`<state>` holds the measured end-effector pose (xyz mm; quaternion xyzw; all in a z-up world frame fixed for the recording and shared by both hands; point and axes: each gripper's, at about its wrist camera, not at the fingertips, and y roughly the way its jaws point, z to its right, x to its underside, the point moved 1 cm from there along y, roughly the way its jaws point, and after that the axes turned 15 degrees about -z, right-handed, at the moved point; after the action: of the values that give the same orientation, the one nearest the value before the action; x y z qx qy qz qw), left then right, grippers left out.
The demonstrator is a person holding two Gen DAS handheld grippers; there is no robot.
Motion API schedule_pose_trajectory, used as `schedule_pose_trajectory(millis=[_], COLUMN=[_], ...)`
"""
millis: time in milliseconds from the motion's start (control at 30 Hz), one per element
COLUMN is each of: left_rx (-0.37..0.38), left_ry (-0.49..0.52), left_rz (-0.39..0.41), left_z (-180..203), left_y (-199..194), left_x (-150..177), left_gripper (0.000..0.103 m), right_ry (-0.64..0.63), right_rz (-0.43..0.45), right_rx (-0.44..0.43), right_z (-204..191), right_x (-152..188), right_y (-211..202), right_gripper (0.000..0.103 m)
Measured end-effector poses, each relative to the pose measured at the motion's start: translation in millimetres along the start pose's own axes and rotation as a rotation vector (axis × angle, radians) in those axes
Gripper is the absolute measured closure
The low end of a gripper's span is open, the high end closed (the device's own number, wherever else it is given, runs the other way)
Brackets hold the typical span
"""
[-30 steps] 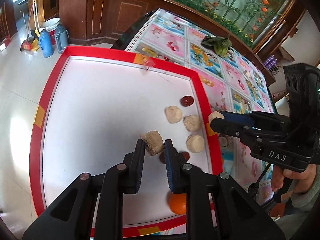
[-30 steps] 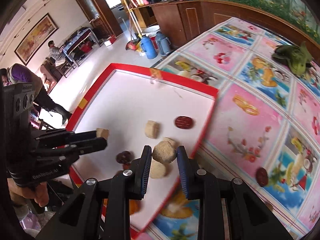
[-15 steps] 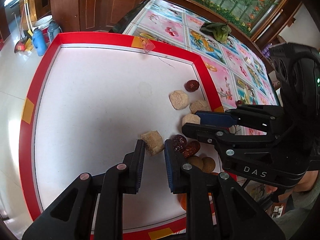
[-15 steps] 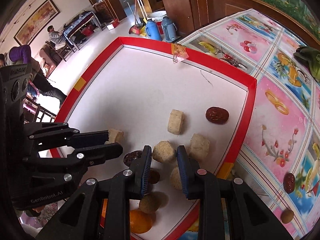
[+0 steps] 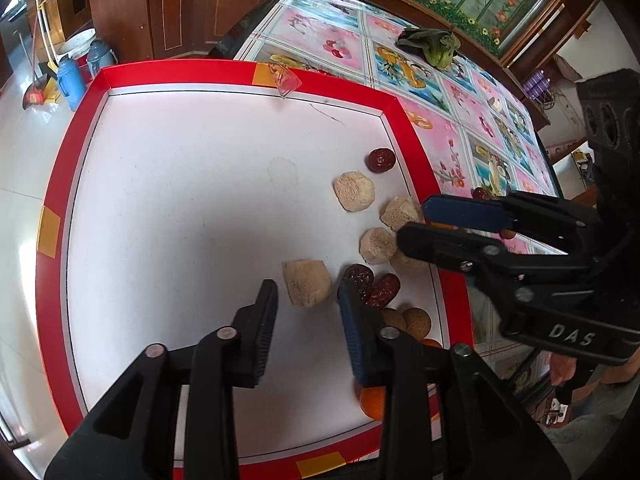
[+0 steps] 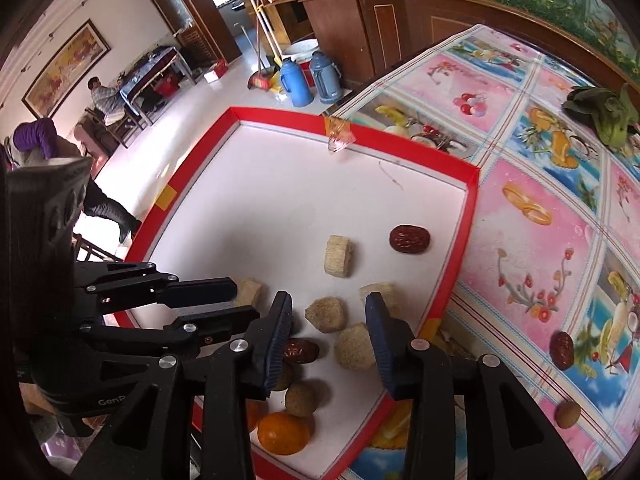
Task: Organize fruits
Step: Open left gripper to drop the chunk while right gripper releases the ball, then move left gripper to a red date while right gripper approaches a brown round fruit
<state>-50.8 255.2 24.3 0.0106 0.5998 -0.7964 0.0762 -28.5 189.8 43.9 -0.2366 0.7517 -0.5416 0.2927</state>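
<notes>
A white tray with a red rim [image 5: 56, 184] [image 6: 280, 118] holds several beige fruit chunks, red dates [image 5: 372, 284] [image 6: 300, 351], brown round fruits [image 5: 416, 322] [image 6: 301, 399] and an orange [image 6: 283, 432]. My left gripper [image 5: 307, 286] [image 6: 246, 298] is opening. One beige chunk [image 5: 308, 282] rests on the tray between its jaws, and the pads stand clear of it. Just to the right, my right gripper [image 6: 328, 300] [image 5: 414, 220] is opening too, and another beige chunk [image 6: 326, 314] lies free between its jaws. A single date [image 5: 382, 160] [image 6: 410, 239] lies farther back.
The tray sits on a fruit-patterned tablecloth [image 6: 532, 208]. A date [image 6: 562, 350] and a small round fruit [image 6: 568, 414] lie on the cloth right of the tray. A green vegetable [image 5: 438, 46] [image 6: 604, 116] lies at the far end. Two flasks [image 6: 296, 82] stand on the floor.
Both grippers have widened and let go of their beige chunks, which now rest on the tray. The right gripper has shifted closer to the left one over the fruit cluster.
</notes>
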Motion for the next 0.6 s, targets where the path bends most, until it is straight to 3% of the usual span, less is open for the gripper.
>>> schedule_pose_trajectory(millis=[200, 300, 600], left_rx=[-0.026, -0.035, -0.02], left_ry=[0.006, 0.012, 0.058], left_rz=[0.003, 0.013, 0.04], left_z=[4.3, 7.3, 31.3], left_y=[-4.5, -10.0, -25.3], left_x=[0.4, -0.1, -8.5], left_gripper=[0.071, 0.071, 0.071], right_ry=[0.047, 0.075, 0.172], right_rz=[0.028, 0.043, 0.07], right_rx=[0.001, 0.002, 0.027], right_z=[13.7, 23.3, 62.4], right_x=[14.0, 22.0, 57.6], right_y=[-16.2, -23.4, -39.9], right_gripper=[0.062, 0.053, 0.052])
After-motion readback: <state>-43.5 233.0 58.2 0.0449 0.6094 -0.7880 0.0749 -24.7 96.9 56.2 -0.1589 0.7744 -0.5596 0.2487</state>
